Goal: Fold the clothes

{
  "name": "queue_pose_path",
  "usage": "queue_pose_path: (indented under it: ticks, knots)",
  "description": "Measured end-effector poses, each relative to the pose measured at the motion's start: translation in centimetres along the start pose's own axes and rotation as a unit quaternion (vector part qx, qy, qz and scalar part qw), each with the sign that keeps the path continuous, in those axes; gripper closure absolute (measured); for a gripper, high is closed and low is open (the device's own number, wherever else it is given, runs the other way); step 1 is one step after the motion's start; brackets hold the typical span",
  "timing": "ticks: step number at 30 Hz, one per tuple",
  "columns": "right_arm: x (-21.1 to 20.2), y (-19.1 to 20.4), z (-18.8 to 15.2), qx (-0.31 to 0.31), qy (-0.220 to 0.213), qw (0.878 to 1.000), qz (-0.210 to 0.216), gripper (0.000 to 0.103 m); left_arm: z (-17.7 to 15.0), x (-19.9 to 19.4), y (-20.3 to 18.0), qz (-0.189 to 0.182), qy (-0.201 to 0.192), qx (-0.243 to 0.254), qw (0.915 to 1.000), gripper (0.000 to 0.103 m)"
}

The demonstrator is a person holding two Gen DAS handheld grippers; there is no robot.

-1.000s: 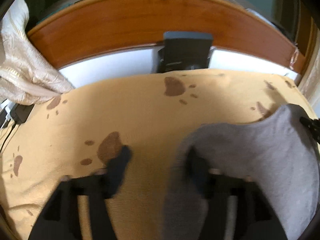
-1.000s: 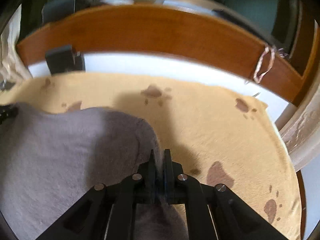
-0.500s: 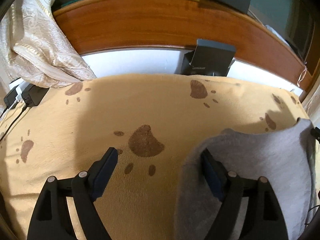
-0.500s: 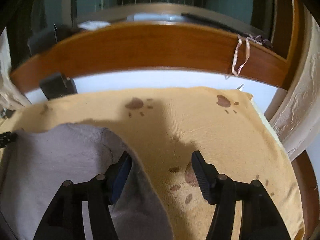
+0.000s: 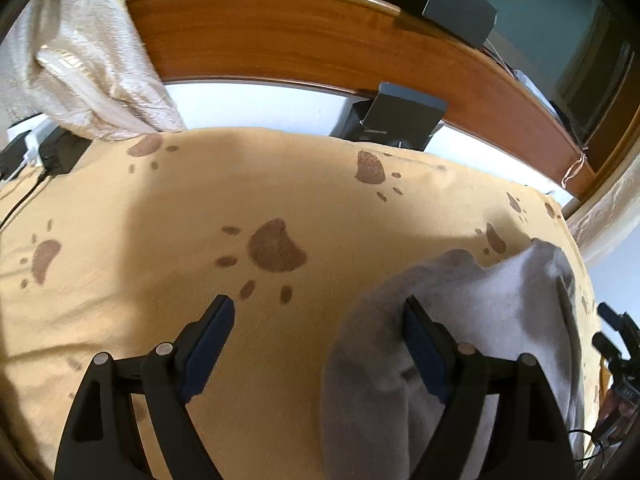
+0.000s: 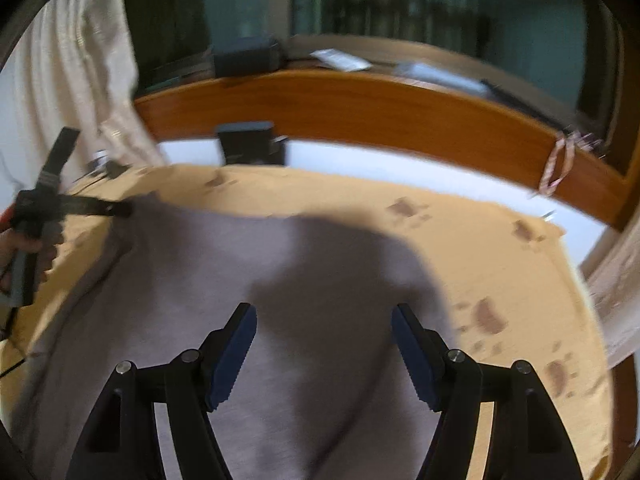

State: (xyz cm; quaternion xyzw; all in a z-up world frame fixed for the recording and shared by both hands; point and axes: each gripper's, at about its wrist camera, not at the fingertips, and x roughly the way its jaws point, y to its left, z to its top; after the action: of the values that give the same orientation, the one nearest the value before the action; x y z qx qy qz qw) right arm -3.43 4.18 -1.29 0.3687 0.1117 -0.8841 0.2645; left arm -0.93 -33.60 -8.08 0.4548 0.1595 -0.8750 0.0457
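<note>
We find the grey garment (image 6: 224,288) lying flat on the paw-print blanket (image 5: 160,240); our right gripper (image 6: 324,348) has just been opening, our left gripper (image 5: 316,340) stands wide, both empty

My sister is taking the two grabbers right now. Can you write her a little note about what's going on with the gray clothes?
Left gripper: open, nothing held; it has just been opening.
Right gripper: open over the cloth, nothing between the pads; it has just been opening too.
Gray garment: lying loose on the tan paw-print blanket, toward the right side of the bed, near the wooden headboard.
Done: garment let go and laid down. How far it is folded, I cannot tell.
Left: probably check the folds, smooth the edges, and finish folding.
</note>
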Motion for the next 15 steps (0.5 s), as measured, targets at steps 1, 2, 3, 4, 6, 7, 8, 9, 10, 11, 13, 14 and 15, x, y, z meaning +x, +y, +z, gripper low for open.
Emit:
queue_pose_path:
  ticks: [1, 2, 3, 4, 6, 7, 8, 9, 10, 11, 13, 14, 15]
  knots:
    - [0.1, 0.5, -0.2, 0.002, 0.006, 1.0, 0.012, 0.031, -0.3, -0.3, 0.2, 0.001, -0.001, 0.0, 1.0, 0.017]
    - [0.3, 1.0, -0.5, 0.001, 0.01, 1.0, 0.018, 0.031, -0.5, -0.5, 0.4, 0.002, 0.0, 0.0, 1.0, 0.017]
    - [0.4, 1.5, -0.8, 0.001, 0.015, 1.0, 0.023, 0.031, -0.6, -0.6, 0.7, 0.002, 0.002, -0.001, 1.0, 0.017]
    - [0.5, 2.0, -1.0, 0.0, 0.019, 0.999, 0.029, 0.031, -0.8, -0.6, 0.9, 0.003, 0.005, -0.003, 1.0, 0.017]
    - [0.8, 3.0, -1.5, -0.008, 0.026, 0.999, 0.034, 0.031, -0.8, -0.5, 1.1, 0.001, 0.004, -0.013, 0.9999, 0.017]
    - [0.9, 3.4, -1.6, -0.012, 0.028, 0.999, 0.033, 0.031, -0.8, -0.5, 1.2, -0.002, 0.002, -0.018, 0.9998, 0.017]
    - [0.9, 3.7, -1.9, -0.015, 0.03, 0.999, 0.033, 0.031, -0.8, -0.5, 1.3, -0.006, 0.0, -0.024, 0.9997, 0.017]
    - [0.9, 4.1, -2.2, -0.018, 0.032, 0.999, 0.034, 0.031, -0.8, -0.5, 1.3, -0.016, -0.008, -0.032, 0.9993, 0.017]
    - [0.9, 4.4, -2.4, -0.021, 0.034, 0.999, 0.034, 0.031, -0.7, -0.6, 1.3, -0.027, -0.016, -0.04, 0.9987, 0.017]
    - [0.9, 4.6, -2.6, -0.025, 0.034, 0.999, 0.032, 0.031, -0.5, -0.5, 1.2, -0.037, -0.027, -0.05, 0.9977, 0.017]
    - [1.0, 4.8, -2.5, -0.038, 0.032, 0.999, 0.021, 0.031, -0.3, -0.3, 0.8, -0.038, -0.035, -0.055, 0.9971, 0.017]
    - [1.1, 4.8, -2.4, -0.046, 0.03, 0.998, 0.013, 0.031, -0.1, -0.2, 0.6, -0.035, -0.037, -0.056, 0.9971, 0.017]
    - [1.2, 4.7, -2.3, -0.052, 0.027, 0.998, 0.005, 0.031, 0.0, 0.0, 0.4, -0.032, -0.037, -0.054, 0.9973, 0.017]
